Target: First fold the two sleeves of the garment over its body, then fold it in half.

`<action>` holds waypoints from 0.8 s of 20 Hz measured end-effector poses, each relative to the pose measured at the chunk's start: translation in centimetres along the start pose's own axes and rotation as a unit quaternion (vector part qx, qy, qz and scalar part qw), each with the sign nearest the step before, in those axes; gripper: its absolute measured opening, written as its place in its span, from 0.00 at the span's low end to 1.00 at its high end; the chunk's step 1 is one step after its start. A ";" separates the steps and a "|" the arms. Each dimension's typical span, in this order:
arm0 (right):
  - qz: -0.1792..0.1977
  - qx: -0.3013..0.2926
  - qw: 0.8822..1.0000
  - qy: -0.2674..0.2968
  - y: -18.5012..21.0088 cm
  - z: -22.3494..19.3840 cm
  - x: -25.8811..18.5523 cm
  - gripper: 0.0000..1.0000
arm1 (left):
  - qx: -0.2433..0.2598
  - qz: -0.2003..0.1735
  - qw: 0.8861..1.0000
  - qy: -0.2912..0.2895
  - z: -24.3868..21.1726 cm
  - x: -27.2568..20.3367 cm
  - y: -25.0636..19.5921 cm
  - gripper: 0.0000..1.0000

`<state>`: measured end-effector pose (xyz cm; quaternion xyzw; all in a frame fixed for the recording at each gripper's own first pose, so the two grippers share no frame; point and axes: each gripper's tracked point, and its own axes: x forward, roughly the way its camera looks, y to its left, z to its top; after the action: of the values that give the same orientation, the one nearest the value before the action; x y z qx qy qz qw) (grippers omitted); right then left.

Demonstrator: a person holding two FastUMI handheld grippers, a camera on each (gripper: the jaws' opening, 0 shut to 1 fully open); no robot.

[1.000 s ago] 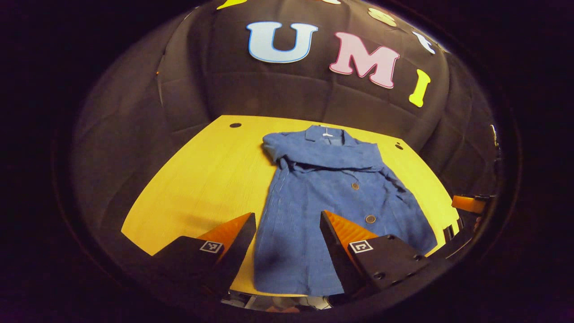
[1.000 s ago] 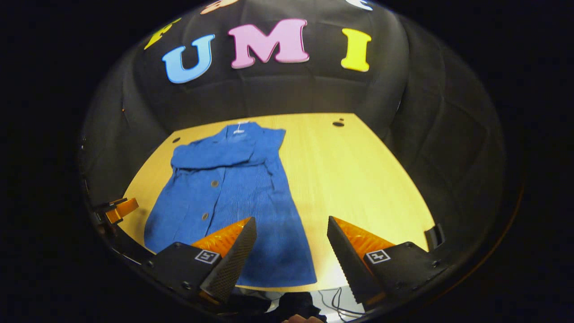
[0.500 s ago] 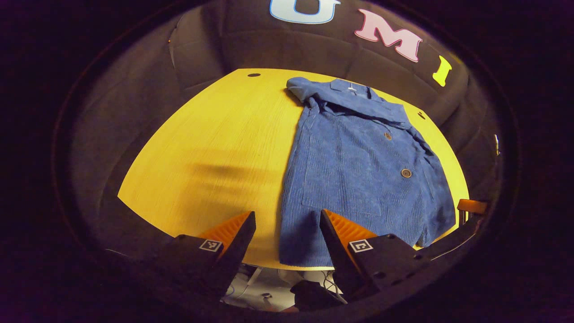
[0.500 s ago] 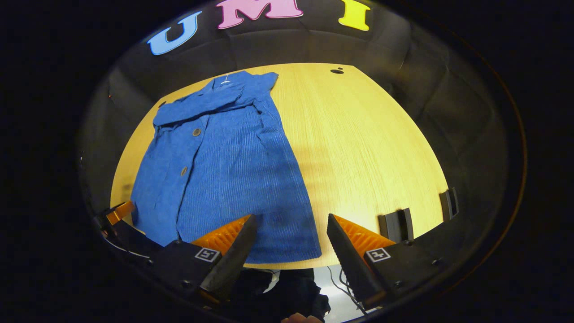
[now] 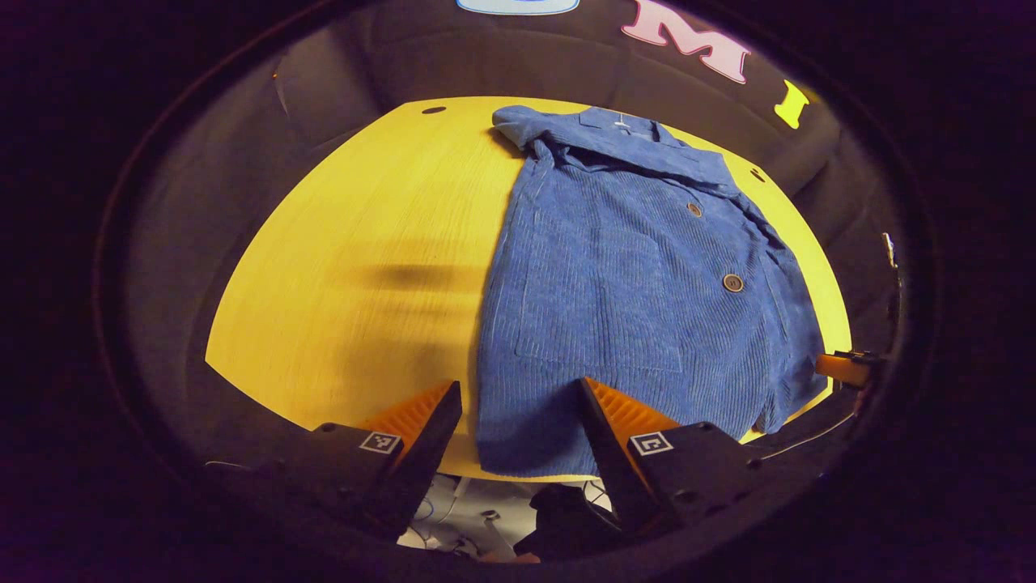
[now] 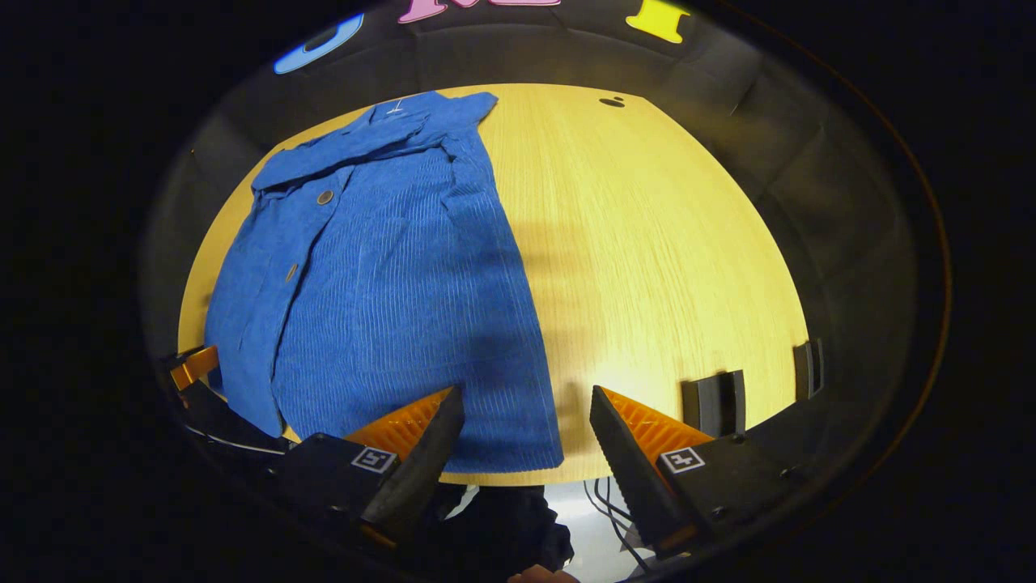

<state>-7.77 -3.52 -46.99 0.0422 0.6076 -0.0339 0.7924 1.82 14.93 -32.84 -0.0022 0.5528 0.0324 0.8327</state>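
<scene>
Since a second ago both cameras have tipped down and come nearer the near hem: the table now takes up far more of each view, the booth wall has slid toward 12 o'clock, and the garment looms larger.

The blue corduroy garment point(image 5: 639, 283) lies flat on the yellow wooden table point(image 5: 356, 267), collar toward 12 o'clock, hem toward 6 o'clock at the table's near edge. Both sleeves lie folded across the chest just below the collar. Two buttons show on the front; the lower button point(image 5: 732, 282) sits at about 3 o'clock of the body.

Left gripper point(image 5: 518, 413): fingers spread apart, nothing between them but air. They hover over the hem's corner at 6 o'clock, one finger over bare table, the other over cloth. Contact with the cloth cannot be told.

Right gripper point(image 6: 526, 421): fingers likewise apart, empty, straddling the opposite hem corner point(image 6: 546, 453); one finger over cloth, the other over wood.

In the right gripper view the garment point(image 6: 388, 275) fills the 9 to 12 o'clock part of the table point(image 6: 664, 243). A small dark hole point(image 6: 612, 101) marks the far table at 12 o'clock. Two dark clips point(image 6: 712, 401) stand on the near edge at 4 o'clock.
</scene>
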 end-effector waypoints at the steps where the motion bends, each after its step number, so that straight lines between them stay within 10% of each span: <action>1: 0.002 0.001 1.000 0.005 0.2 -0.1 0.3 1.00 | 0.002 -0.004 1.000 0.005 0.0 -0.1 -0.3 0.85; 11: 0.016 0.023 0.999 0.044 1.5 -0.4 1.0 0.89 | 0.051 0.013 0.998 0.031 0.3 0.1 -2.6 0.84; 16: 0.017 0.022 0.997 0.068 1.8 -0.3 1.1 0.99 | 0.058 0.009 0.998 0.033 0.3 0.0 -2.6 0.79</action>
<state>-7.62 -1.73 -48.13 0.0721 0.6581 -0.0303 0.7488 2.29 12.31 -32.82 0.0499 0.5806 0.0082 0.8126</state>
